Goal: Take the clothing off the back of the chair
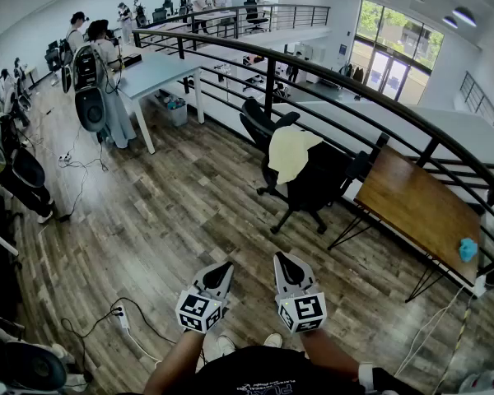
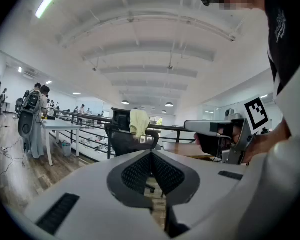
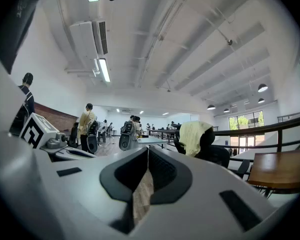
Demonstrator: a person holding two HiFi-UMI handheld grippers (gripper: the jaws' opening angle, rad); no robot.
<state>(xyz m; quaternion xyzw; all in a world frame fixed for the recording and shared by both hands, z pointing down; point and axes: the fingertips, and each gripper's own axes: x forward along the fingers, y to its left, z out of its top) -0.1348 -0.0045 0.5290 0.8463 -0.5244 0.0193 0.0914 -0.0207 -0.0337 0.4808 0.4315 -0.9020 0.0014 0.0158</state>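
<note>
- Likely the office chair [image 1: 317,183] rolls or swivels if the yellow clothing [image 1: 290,153], draped over the chair's back, is tugged sideways.
- Left gripper [image 1: 226,267]: jaws pressed together, empty, well short of the chair.
- Right gripper [image 1: 281,259]: jaws seemingly together too, holding nothing, equally far from the chair.

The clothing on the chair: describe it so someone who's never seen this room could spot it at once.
Follow the curved black railing to the wooden table beside it. Just left of that table stands a black office chair. Draped over its backrest is the pale yellow garment, the only light cloth on these dark chairs.
</note>
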